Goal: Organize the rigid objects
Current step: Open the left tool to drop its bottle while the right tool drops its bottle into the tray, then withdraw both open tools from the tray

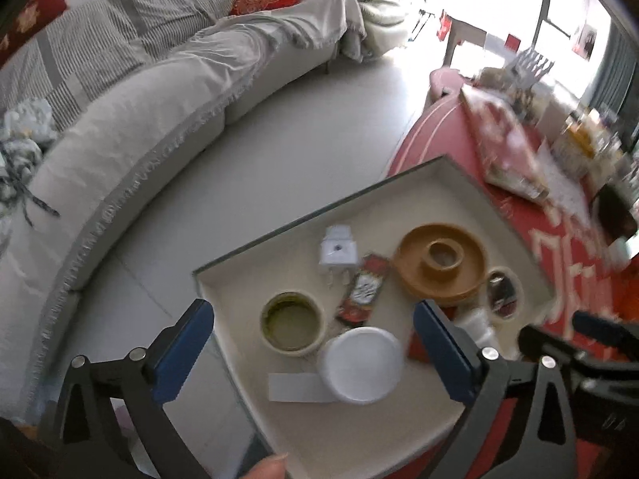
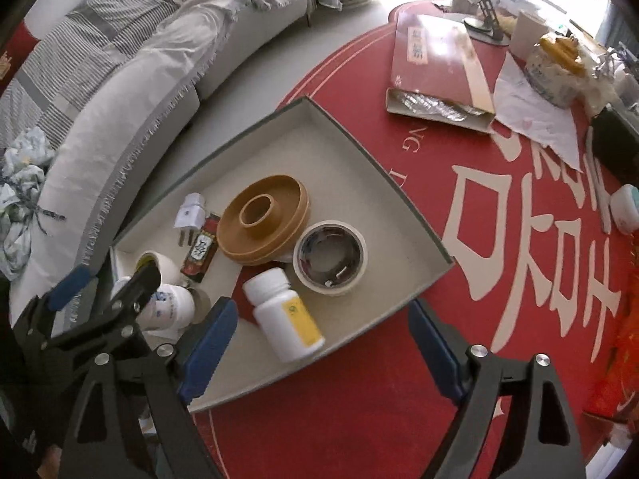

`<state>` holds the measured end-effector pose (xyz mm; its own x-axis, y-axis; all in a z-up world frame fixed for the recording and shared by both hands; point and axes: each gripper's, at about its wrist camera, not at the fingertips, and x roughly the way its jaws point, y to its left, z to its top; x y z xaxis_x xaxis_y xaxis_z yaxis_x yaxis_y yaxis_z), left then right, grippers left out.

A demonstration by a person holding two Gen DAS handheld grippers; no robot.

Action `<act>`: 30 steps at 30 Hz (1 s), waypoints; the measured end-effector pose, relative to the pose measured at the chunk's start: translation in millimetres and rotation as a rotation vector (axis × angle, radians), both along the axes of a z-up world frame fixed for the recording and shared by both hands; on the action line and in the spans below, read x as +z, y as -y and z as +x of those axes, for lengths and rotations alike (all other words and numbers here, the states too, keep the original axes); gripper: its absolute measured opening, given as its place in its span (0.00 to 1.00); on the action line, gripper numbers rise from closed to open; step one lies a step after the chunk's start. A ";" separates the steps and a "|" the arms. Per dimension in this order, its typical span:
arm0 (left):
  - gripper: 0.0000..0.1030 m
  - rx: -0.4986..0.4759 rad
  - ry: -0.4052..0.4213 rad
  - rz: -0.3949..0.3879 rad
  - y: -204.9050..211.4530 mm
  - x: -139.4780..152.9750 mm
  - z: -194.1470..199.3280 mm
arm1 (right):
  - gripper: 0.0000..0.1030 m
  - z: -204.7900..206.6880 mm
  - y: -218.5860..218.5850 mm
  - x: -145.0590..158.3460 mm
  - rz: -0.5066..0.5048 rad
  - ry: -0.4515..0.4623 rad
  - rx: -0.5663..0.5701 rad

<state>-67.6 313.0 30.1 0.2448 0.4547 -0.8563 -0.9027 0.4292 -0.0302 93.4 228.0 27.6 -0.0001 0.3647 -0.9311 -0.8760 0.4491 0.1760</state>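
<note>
A red round table beside a grey sofa carries a shallow grey cardboard tray gathering the objects. Both the left gripper and right gripper gape empty; the white plastic pill bottle lies in the tray just ahead of the right gripper, seemingly already sorted.

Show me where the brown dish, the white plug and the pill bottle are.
brown dish [image 2: 264, 218]: right wrist view, on the raised centre ring.
white plug [image 2: 190, 212]: right wrist view, on the white body above the prongs.
pill bottle [image 2: 288, 321]: right wrist view, on the side, beside the yellow label.
</note>
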 end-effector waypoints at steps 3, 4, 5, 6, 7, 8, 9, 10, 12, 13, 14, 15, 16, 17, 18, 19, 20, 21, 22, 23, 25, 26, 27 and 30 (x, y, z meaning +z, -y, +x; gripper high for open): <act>0.99 -0.016 0.042 -0.067 -1.1 2.1 -4.0 | 0.86 -6.0 5.2 11.4 0.025 -0.004 0.011; 0.99 -0.004 0.032 -0.068 -1.1 2.8 -4.8 | 0.90 -8.9 7.5 15.4 0.032 -0.010 0.017; 0.99 0.016 0.012 -0.065 -1.3 3.4 -6.0 | 1.00 -10.4 7.4 16.9 0.033 -0.014 0.021; 0.99 0.021 0.004 -0.067 -1.2 3.7 -7.0 | 0.99 -12.0 9.8 20.2 0.031 0.003 0.014; 0.99 0.026 -0.001 -0.070 -1.1 4.1 -8.7 | 0.99 -12.2 11.6 22.5 0.045 -0.003 0.018; 0.99 0.029 -0.007 -0.070 0.0 3.9 -9.0 | 0.99 -14.1 11.4 23.6 0.052 -0.014 0.023; 0.99 0.032 -0.015 -0.071 0.5 3.8 -9.0 | 0.99 -15.3 12.7 24.8 0.049 -0.025 0.027; 0.99 0.035 -0.021 -0.071 0.9 3.9 -9.7 | 0.99 -16.3 12.9 25.6 0.047 -0.028 0.027; 0.99 0.034 -0.030 -0.074 3.0 3.3 -11.2 | 0.99 -17.9 14.9 26.9 0.052 -0.028 0.020; 0.99 0.034 -0.032 -0.074 4.7 2.7 -12.1 | 0.99 -17.9 15.5 27.5 0.051 -0.023 0.013; 0.99 0.033 -0.037 -0.073 6.4 2.5 -12.6 | 0.99 -17.8 16.1 27.9 0.050 -0.019 0.008; 0.99 0.032 -0.042 -0.071 7.6 2.9 -13.2 | 0.99 -18.3 16.0 27.8 0.039 -0.020 0.006; 0.99 0.031 -0.045 -0.069 9.2 3.2 -13.3 | 0.99 -18.7 16.1 27.4 0.032 -0.021 0.004; 0.99 0.028 -0.046 -0.068 9.9 2.9 -13.0 | 0.99 -18.4 16.9 27.6 0.029 -0.021 0.001; 0.99 0.027 -0.049 -0.068 10.7 3.0 -13.5 | 0.99 -18.4 17.6 27.9 0.027 -0.021 -0.007; 0.99 0.026 -0.051 -0.067 11.7 3.2 -14.1 | 0.99 -18.2 18.4 28.4 0.028 -0.021 -0.011; 0.99 0.025 -0.052 -0.066 12.2 3.0 -13.5 | 0.99 -18.0 19.2 28.5 0.029 -0.023 -0.011; 0.99 0.024 -0.053 -0.064 13.0 3.6 -13.7 | 0.99 -18.5 19.9 28.9 0.029 -0.024 -0.009; 0.99 0.024 -0.055 -0.063 13.7 4.0 -14.2 | 0.99 -18.9 20.2 29.4 0.027 -0.025 -0.007; 0.99 0.024 -0.056 -0.063 13.8 4.3 -14.5 | 0.99 -19.1 20.5 29.8 0.026 -0.024 -0.005; 0.99 0.023 -0.056 -0.065 14.1 4.6 -14.6 | 0.99 -19.6 21.0 31.4 0.027 -0.020 -0.004; 0.99 0.022 -0.057 -0.065 14.6 4.8 -14.8 | 0.99 -19.8 20.9 31.3 0.027 -0.018 -0.004; 0.99 0.022 -0.059 -0.065 15.6 5.0 -15.1 | 0.99 -20.3 21.0 32.2 0.028 -0.016 -0.003; 0.99 0.020 -0.060 -0.070 17.7 4.7 -16.0 | 0.99 -22.2 22.0 34.3 0.030 -0.011 0.000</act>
